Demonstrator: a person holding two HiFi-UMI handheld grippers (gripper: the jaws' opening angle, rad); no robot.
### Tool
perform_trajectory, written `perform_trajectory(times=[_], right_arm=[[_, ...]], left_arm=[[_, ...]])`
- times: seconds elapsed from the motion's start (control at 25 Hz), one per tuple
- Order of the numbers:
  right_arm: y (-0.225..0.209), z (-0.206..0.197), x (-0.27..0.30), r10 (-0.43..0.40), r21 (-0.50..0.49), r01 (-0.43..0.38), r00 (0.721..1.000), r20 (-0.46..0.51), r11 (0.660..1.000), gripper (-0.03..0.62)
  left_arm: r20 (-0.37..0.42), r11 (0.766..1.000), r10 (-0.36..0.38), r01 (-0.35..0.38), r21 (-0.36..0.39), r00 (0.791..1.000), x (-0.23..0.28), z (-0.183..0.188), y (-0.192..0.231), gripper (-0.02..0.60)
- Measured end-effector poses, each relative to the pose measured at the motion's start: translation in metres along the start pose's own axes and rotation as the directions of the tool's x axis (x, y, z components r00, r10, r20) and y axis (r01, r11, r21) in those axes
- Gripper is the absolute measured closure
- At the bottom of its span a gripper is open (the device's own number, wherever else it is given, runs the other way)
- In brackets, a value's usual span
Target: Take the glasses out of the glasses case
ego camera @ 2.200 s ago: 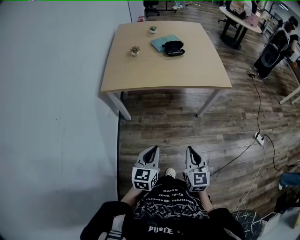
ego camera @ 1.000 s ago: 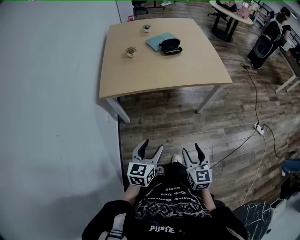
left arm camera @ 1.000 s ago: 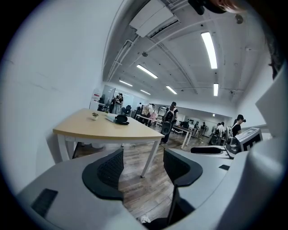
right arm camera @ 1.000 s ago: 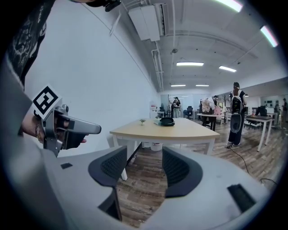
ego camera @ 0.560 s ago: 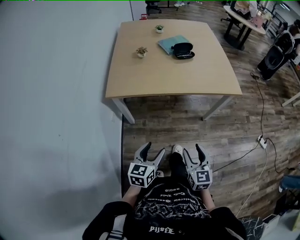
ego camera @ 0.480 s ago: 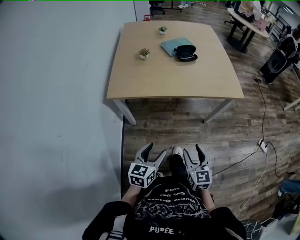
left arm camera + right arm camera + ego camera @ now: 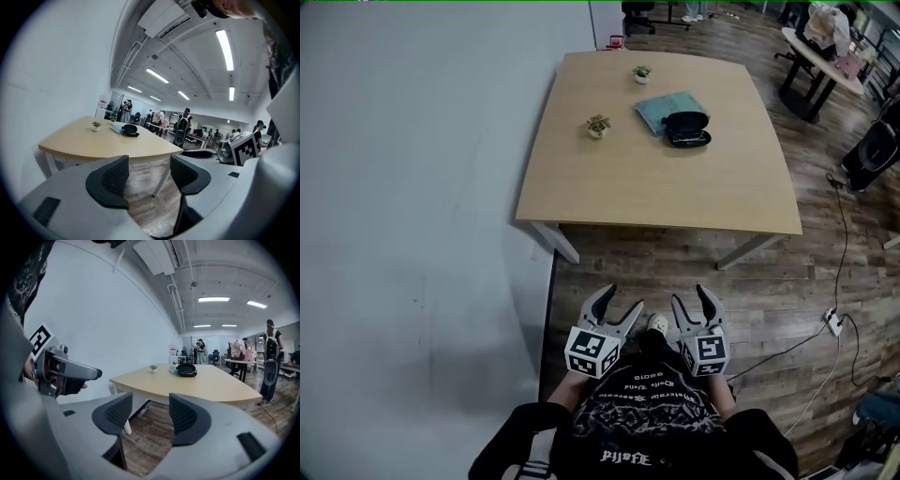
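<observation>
Left gripper (image 7: 619, 302), right gripper (image 7: 692, 298): jaws spread, empty, held at our waist. Case (image 7: 686, 128): far side of table (image 7: 656, 187), well away from us. Risk: our long reach may shove the case or pinch its lid.

No legible text; gothic print on shirt (image 7: 642, 412) unreadable.

- The bench (image 7: 656, 178) looms larger in the head view than 2.2 s ago, and its near edge lies closer to the person's feet.
- The left gripper (image 7: 619, 302), shut 2.2 s ago, now has its fingers (image 7: 600, 306) spread apart, short of the bench.
- The right gripper (image 7: 693, 298) has parted likewise.
- On the bench, the glasses case (image 7: 686, 127) appears further right in the view.
</observation>
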State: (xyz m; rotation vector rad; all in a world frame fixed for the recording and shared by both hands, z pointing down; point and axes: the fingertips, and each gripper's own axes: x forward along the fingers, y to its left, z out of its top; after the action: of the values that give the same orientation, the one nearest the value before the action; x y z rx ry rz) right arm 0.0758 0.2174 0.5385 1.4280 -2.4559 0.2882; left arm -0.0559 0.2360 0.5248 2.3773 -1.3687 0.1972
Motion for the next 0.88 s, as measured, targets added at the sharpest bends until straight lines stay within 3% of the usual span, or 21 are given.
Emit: perform_trajectory(times=[0.6,0.88], right_arm=[[-0.087,0.017,0.047,0.063,-0.032,-0.063,0.998,-0.021,0.997,0.336],[-0.109,0.02,0.06,0.088,-0.032,-0.088,0.996,-0.019,0.996,0.338]], left_arm=[[0.003,0.998,0.05,-0.05,-0.025,0.999,0.1,0.029,-0.011,0.296],[-0.003,0.994,0.095,-0.095,-0.059,0.995,0.12,0.025,-0.012,0.297]])
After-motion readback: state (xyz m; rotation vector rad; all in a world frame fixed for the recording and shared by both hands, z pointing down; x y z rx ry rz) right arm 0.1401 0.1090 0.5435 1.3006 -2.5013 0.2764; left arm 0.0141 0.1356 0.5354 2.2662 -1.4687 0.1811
